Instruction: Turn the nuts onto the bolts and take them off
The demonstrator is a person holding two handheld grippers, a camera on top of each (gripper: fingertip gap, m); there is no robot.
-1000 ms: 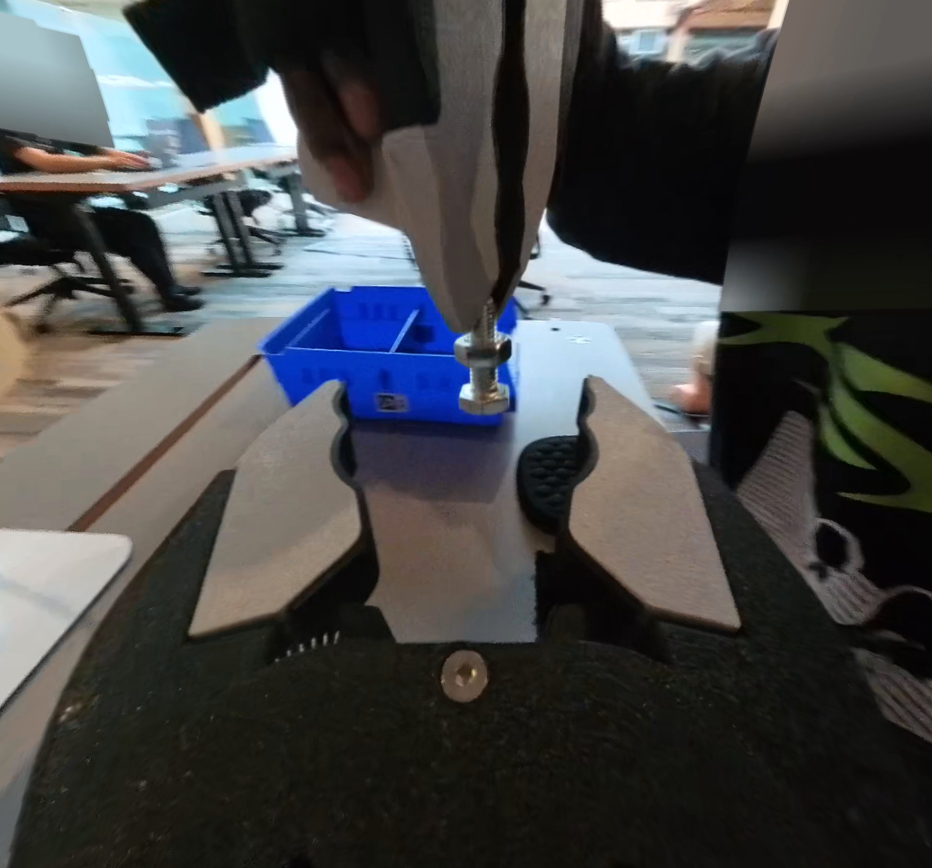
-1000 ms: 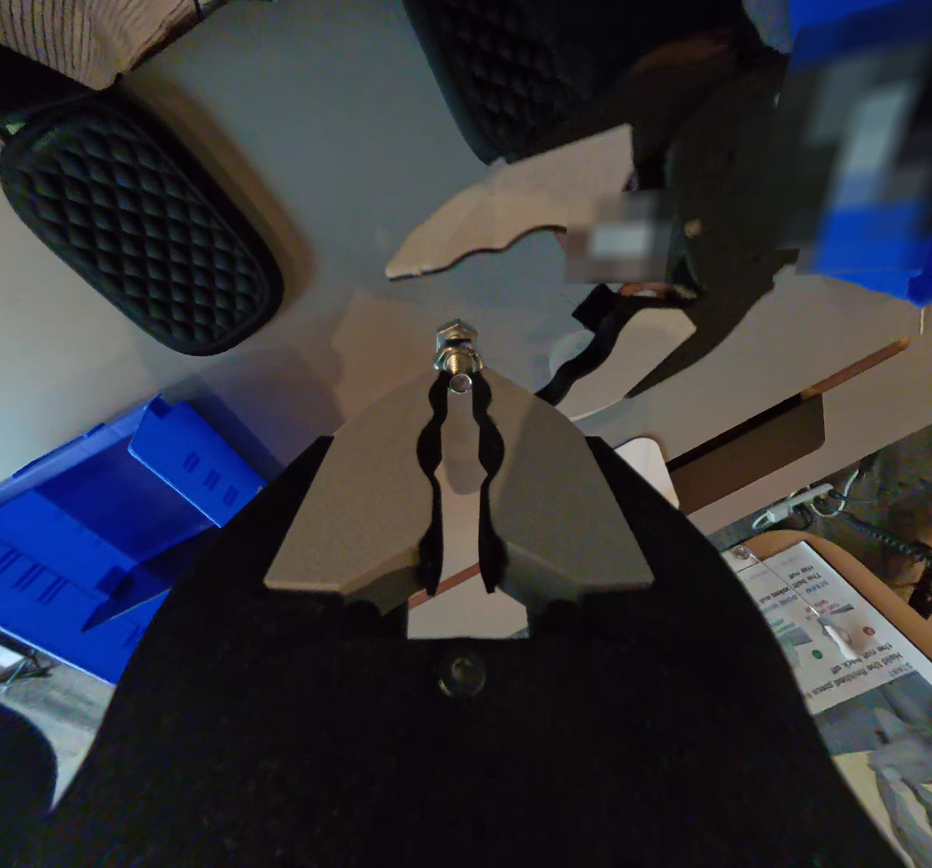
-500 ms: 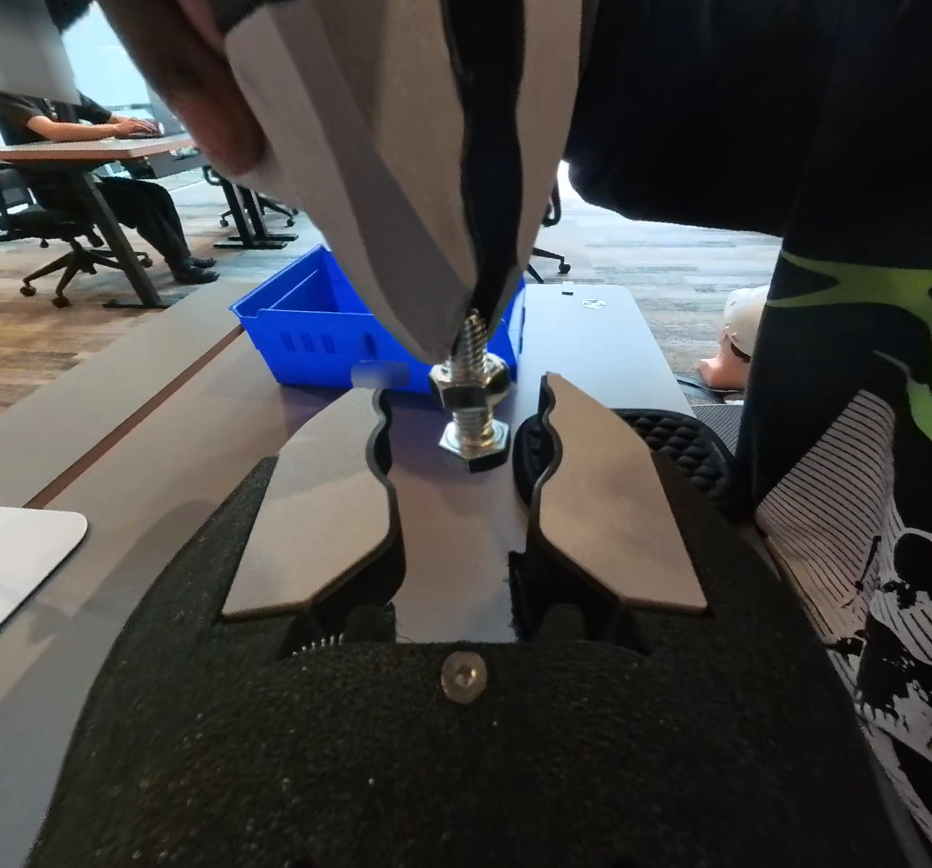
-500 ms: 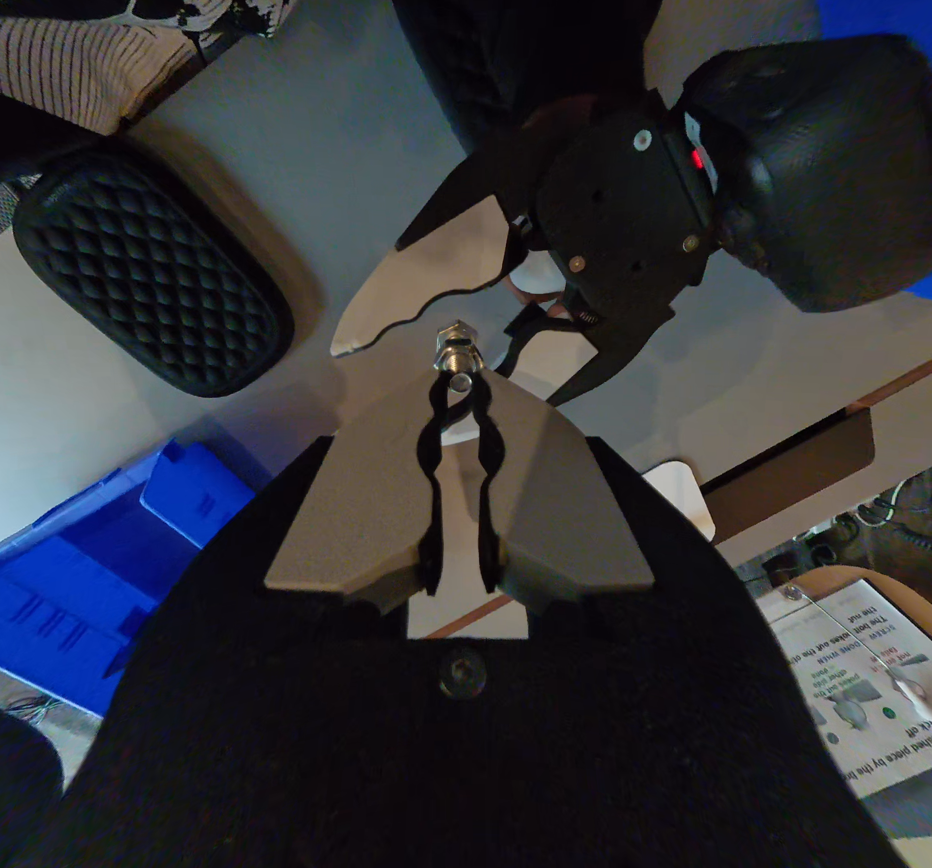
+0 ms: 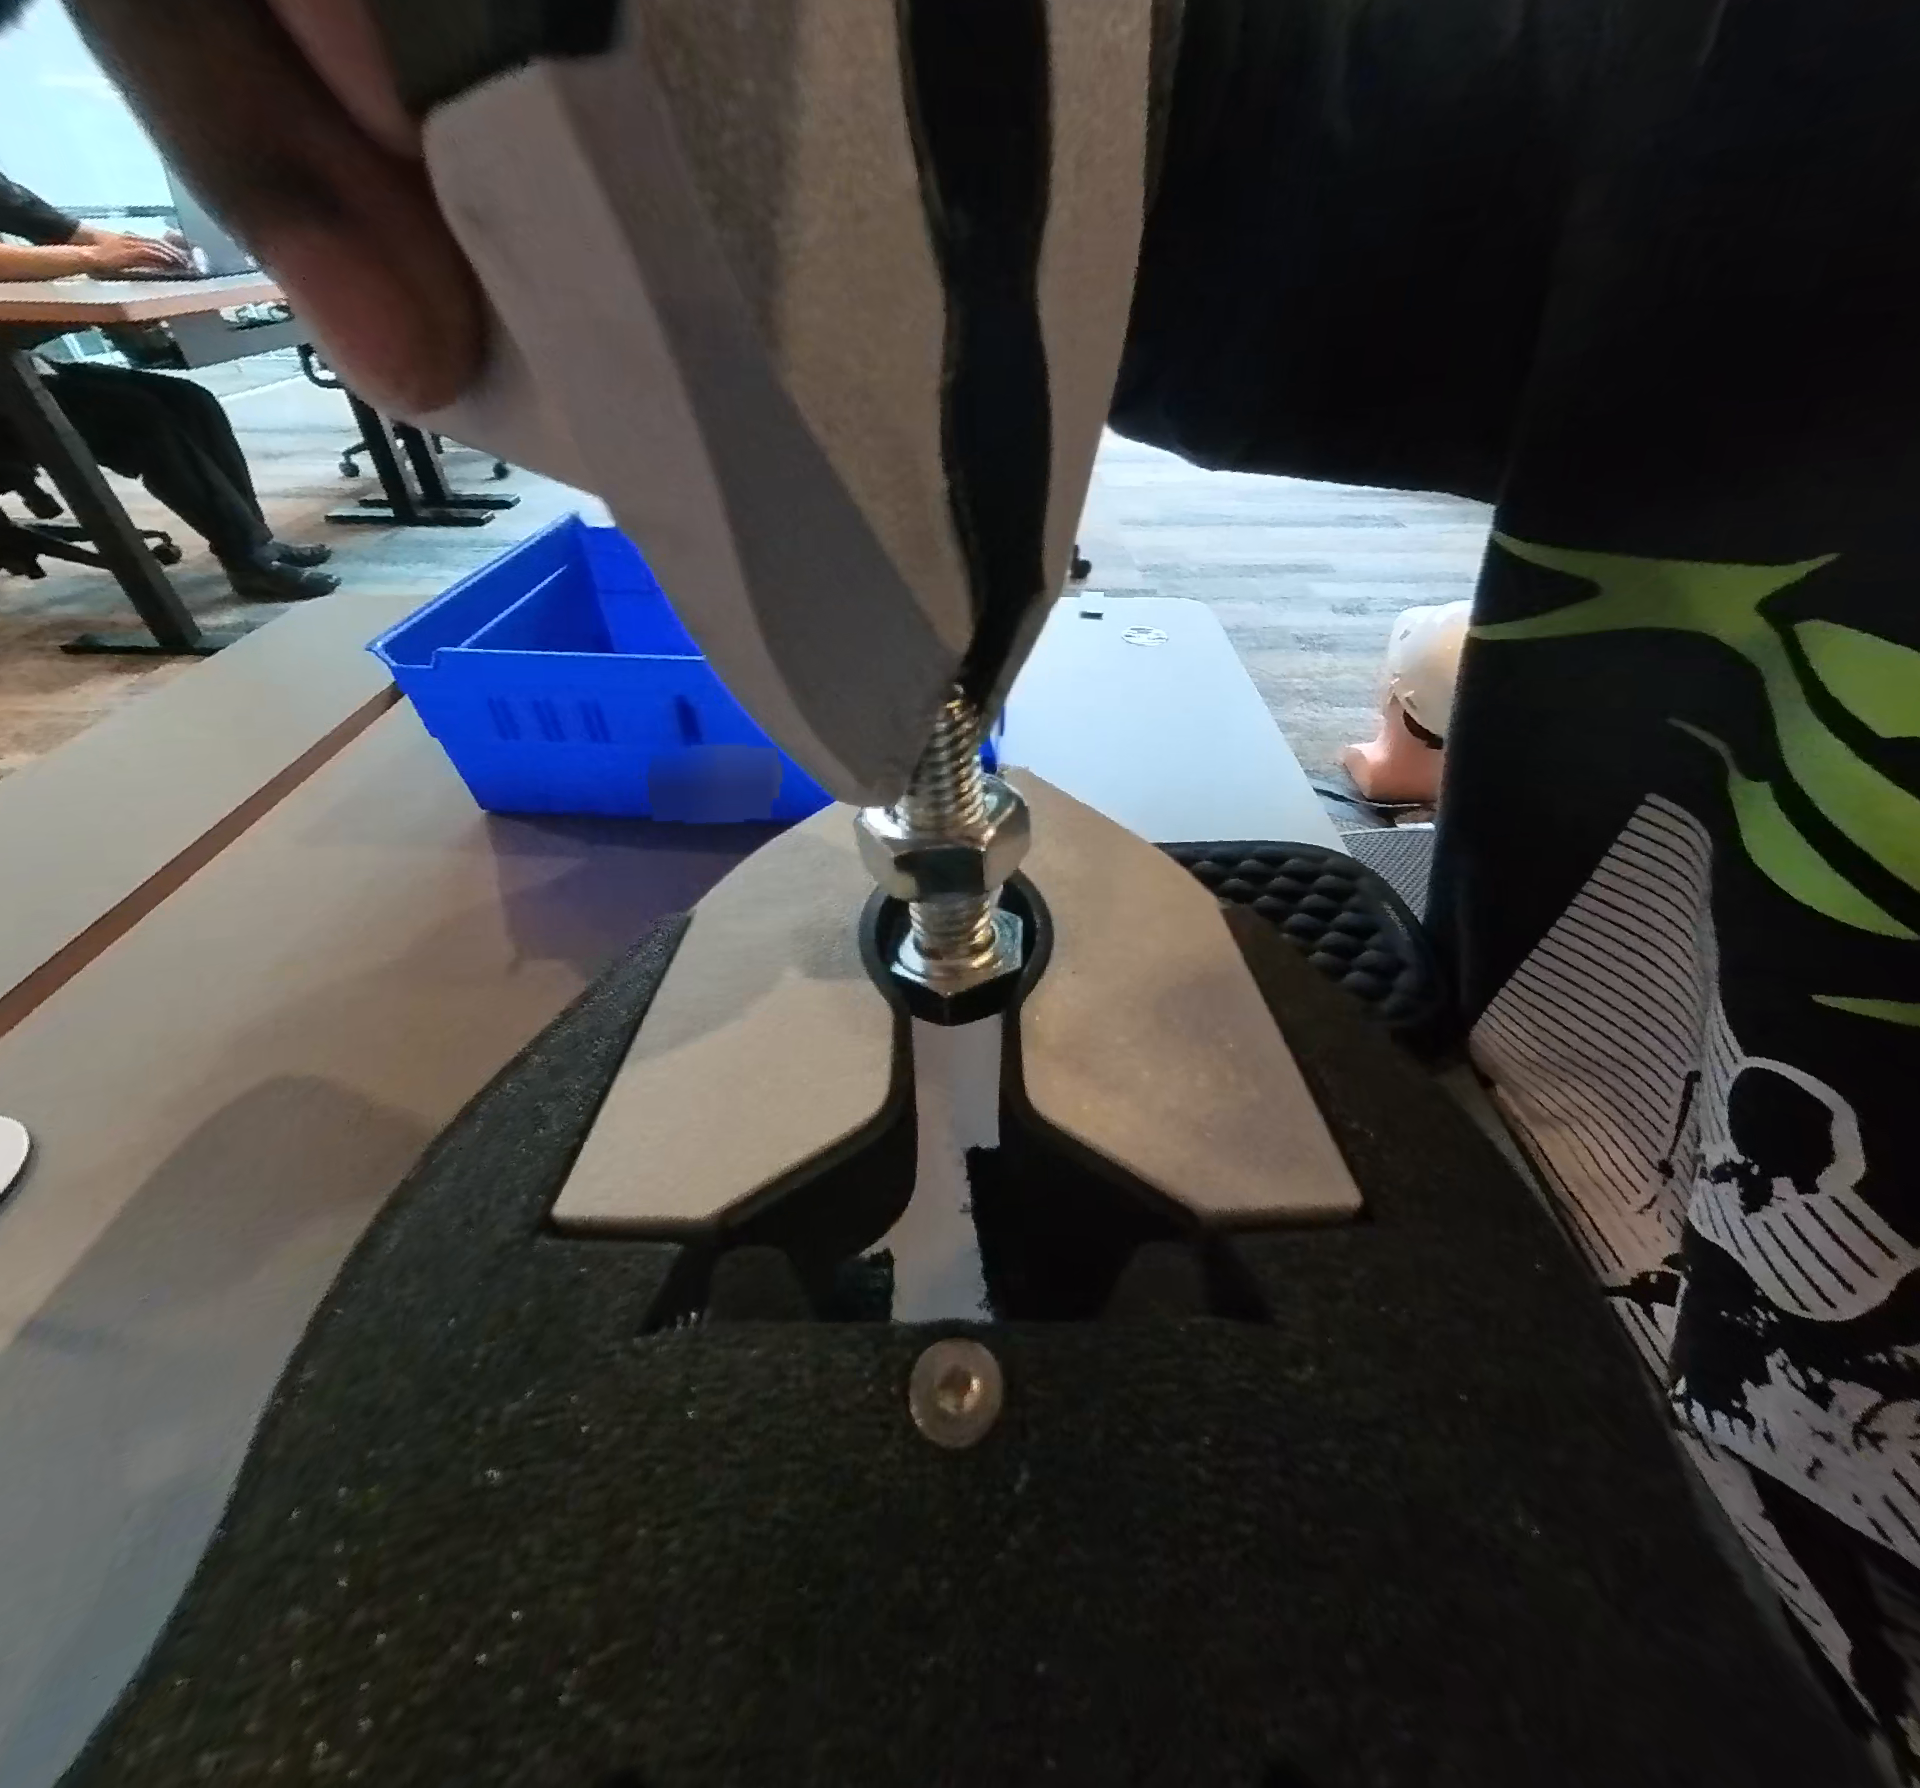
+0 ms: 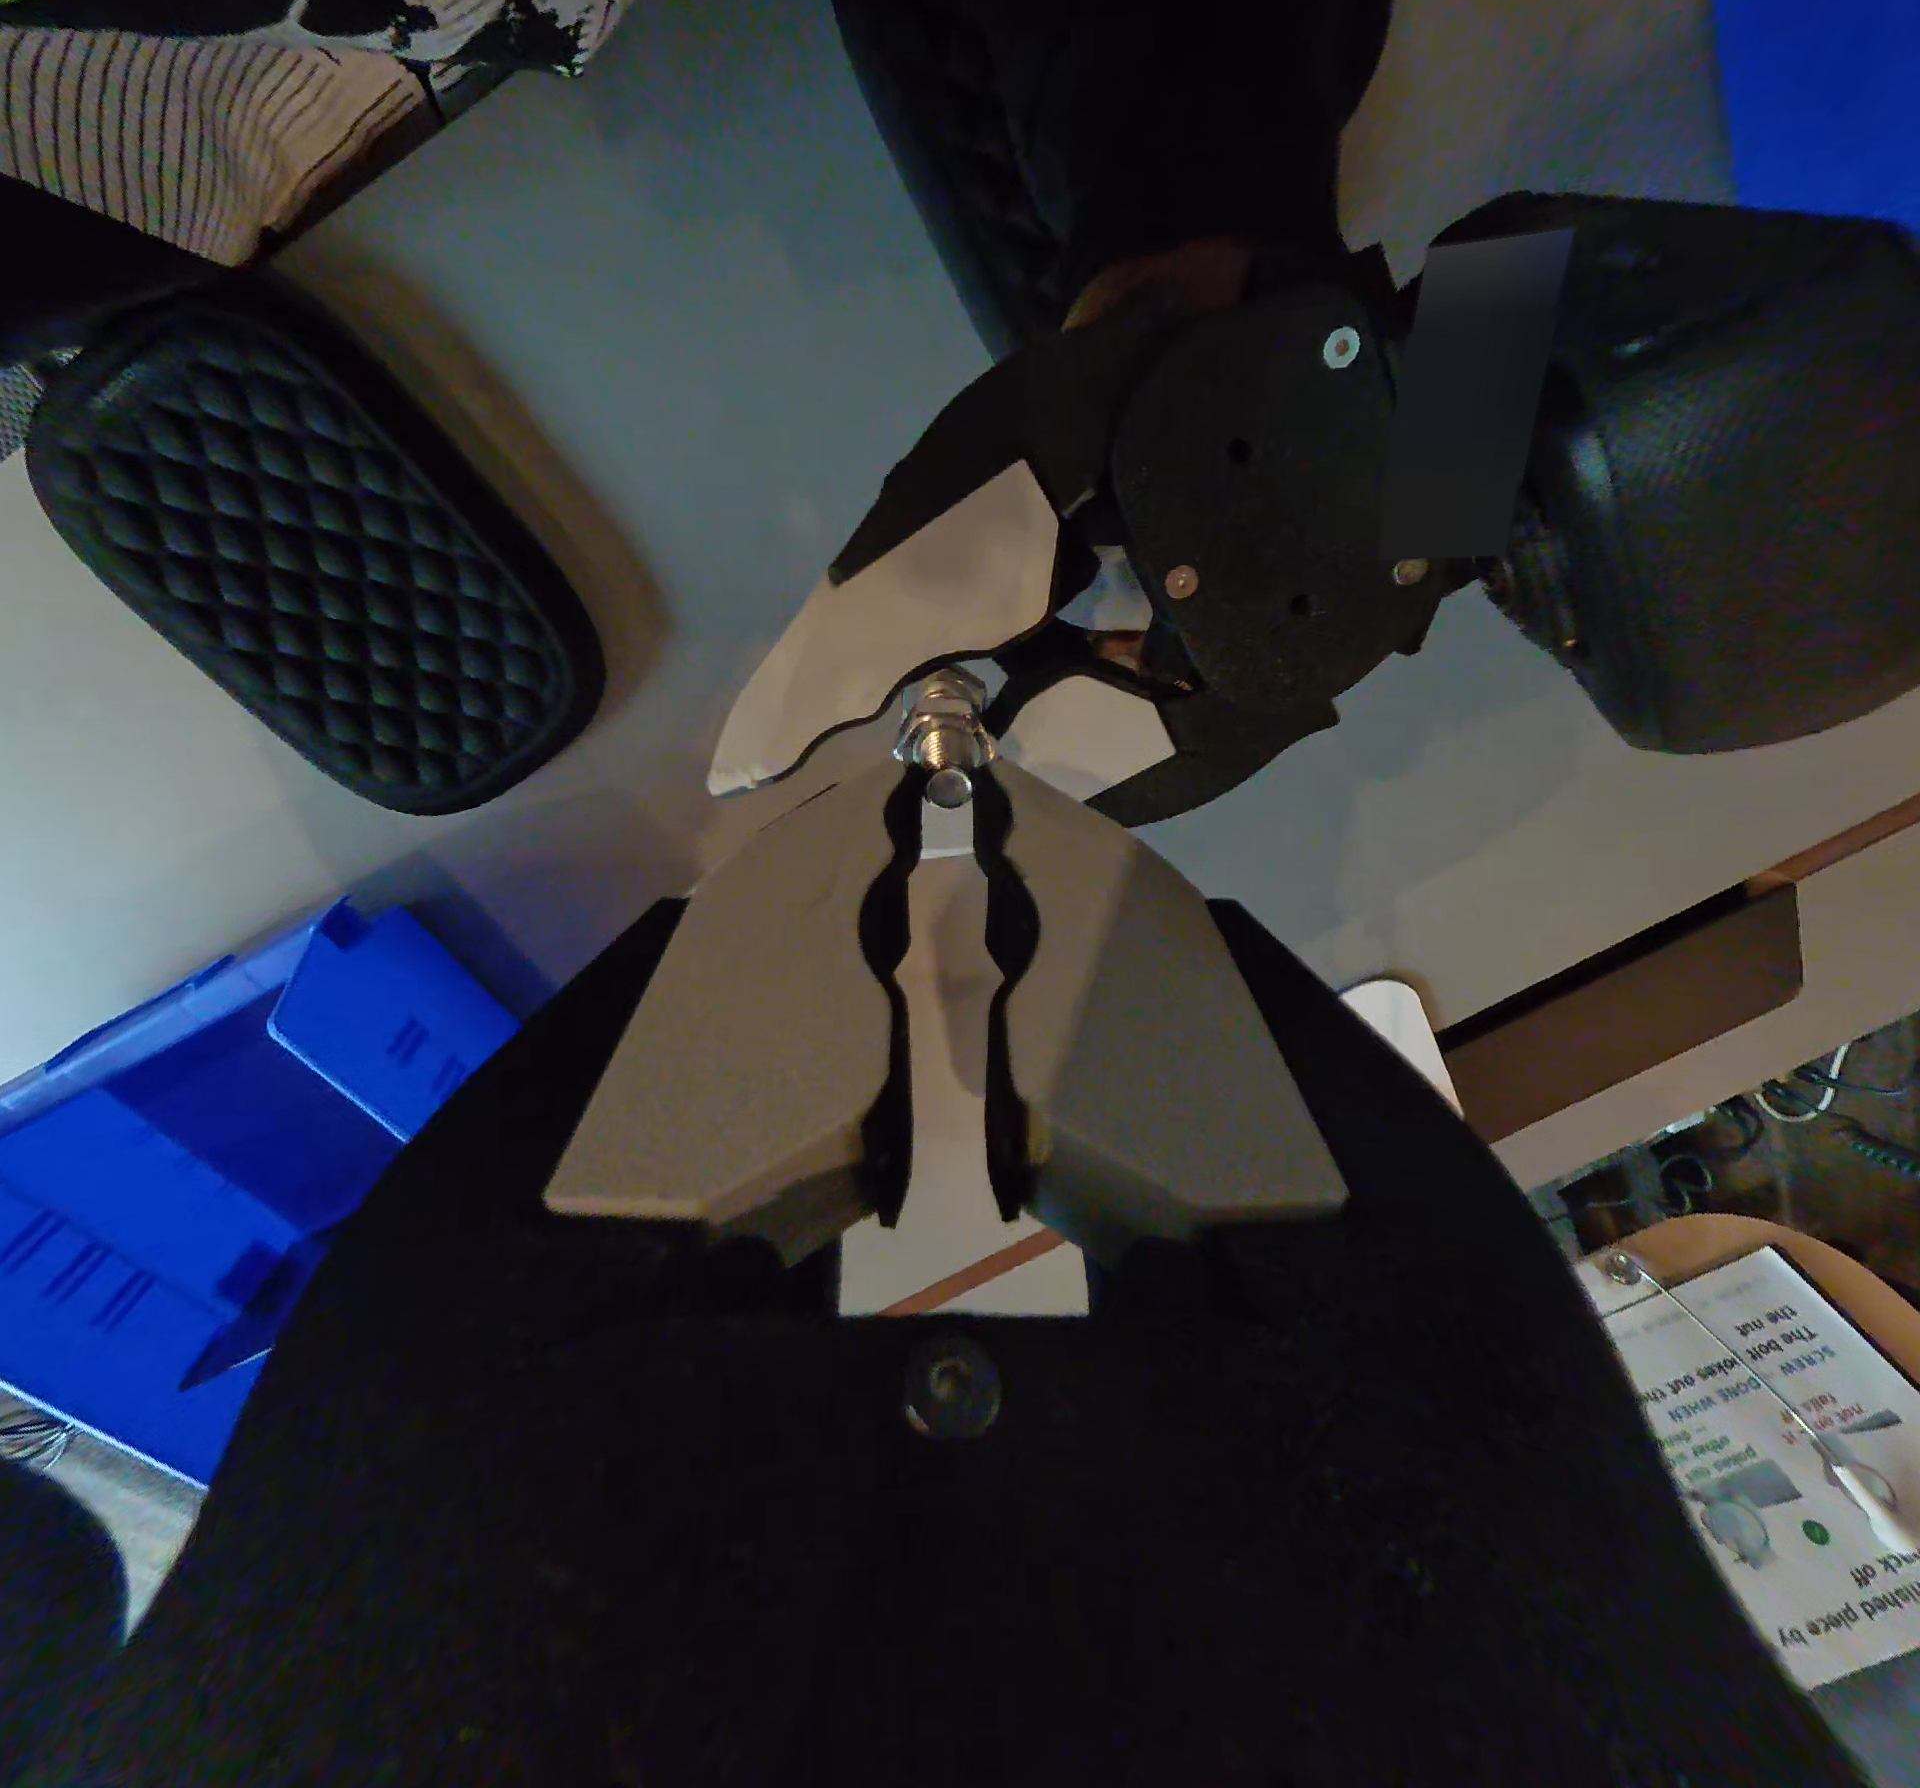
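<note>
A silver bolt stands upright above the grey table, with a hex nut on its thread a little above the hex head. My left gripper is shut around the bolt head, which sits in the notch between its fingers. My right gripper comes down from above and is shut on the bolt's threaded end; it also shows in the left wrist view. In the right wrist view the nut sits just past my fingertips, with the left gripper beyond it.
A blue bin stands on the table behind the bolt; it also shows in the right wrist view. A black quilted pad lies near the person's torso. A printed sheet lies off the table edge. A person sits at a far desk. The tips of one gripper are about 6 centimeters away from the tips of the other.
My left gripper moved in under the right one and closed from open onto the bolt head. The right gripper kept its hold on the threaded end.
</note>
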